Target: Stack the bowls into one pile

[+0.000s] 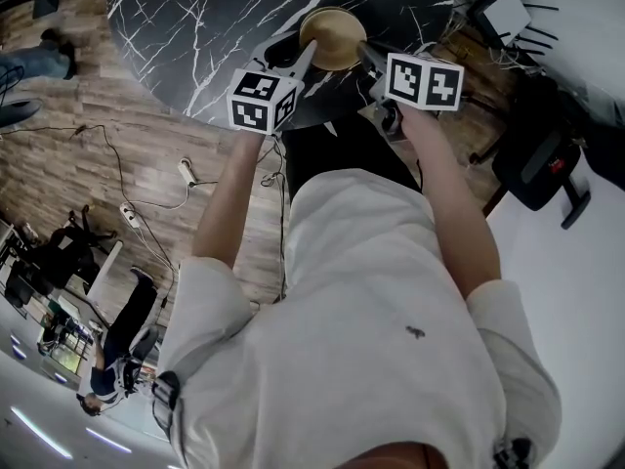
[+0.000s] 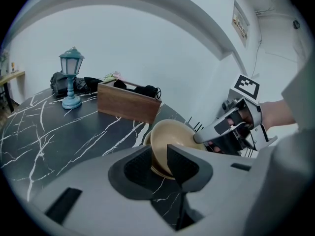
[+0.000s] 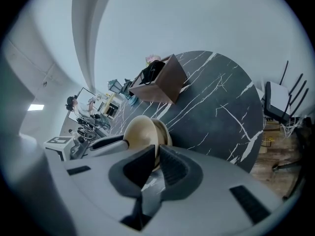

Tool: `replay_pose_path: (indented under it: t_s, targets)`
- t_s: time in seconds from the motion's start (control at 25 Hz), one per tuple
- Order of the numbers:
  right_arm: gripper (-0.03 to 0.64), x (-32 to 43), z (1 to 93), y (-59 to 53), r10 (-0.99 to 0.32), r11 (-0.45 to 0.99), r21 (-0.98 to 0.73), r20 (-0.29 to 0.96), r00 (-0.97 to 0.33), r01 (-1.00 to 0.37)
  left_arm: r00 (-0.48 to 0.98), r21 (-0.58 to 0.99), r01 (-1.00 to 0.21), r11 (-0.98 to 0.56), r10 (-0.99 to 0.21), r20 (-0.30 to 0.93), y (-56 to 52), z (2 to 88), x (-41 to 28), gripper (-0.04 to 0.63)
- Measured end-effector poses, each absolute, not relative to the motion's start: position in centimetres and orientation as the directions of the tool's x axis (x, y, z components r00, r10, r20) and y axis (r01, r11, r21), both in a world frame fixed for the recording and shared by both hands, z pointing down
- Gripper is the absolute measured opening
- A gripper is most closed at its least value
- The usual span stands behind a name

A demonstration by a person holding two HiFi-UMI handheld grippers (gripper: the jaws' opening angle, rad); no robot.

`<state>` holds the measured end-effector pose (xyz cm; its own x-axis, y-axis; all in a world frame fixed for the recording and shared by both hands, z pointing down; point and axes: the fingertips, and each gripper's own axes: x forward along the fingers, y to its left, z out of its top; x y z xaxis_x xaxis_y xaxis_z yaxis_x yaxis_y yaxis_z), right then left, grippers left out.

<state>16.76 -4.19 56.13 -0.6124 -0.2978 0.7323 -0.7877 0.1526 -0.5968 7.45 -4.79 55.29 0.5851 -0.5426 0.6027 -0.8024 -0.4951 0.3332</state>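
Two tan bowls [image 1: 333, 35] sit nested near the front edge of the black marble table [image 1: 195, 27]. The upper bowl [image 2: 172, 140] is tilted in the lower bowl [image 3: 164, 132]. My left gripper [image 1: 293, 55] straddles the bowls' left rim, and its pads [image 2: 183, 163] lie against the bowl wall. My right gripper [image 3: 156, 163] is shut on the upper bowl's rim [image 3: 153, 154] from the right. In the left gripper view the right gripper's fingertip [image 2: 199, 137] touches the far rim.
A wooden box [image 2: 129, 102] with dark items in it and a small blue lantern [image 2: 72, 77] stand at the table's far side. Cables and a power strip [image 1: 186, 172] lie on the wood floor at left. A black chair [image 1: 542, 154] stands at right.
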Motion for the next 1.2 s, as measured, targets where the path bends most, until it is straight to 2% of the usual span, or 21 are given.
replay_pose_path:
  t_s: [0.16, 0.88, 1.2]
  targets:
    - [0.044, 16.8, 56.0, -4.2, -0.293, 0.161, -0.601, 0.728, -0.619, -0.783, 0.57, 0.324, -0.815, -0.481, -0.564, 0.597, -5.0, 54.9, 7.0, 0.086]
    - [0.031, 17.7, 54.2, -5.1, -0.304, 0.213, -0.574, 0.73, -0.612, -0.791, 0.566, 0.335, -0.822, -0.46, -0.595, 0.571, -3.6, 52.0, 7.6, 0.086]
    - [0.031, 17.4, 51.1, -5.7, -0.334, 0.321, -0.528, 0.714, -0.615, -0.787, 0.551, 0.33, -0.834, -0.442, -0.636, 0.541, -4.1, 49.1, 7.2, 0.086]
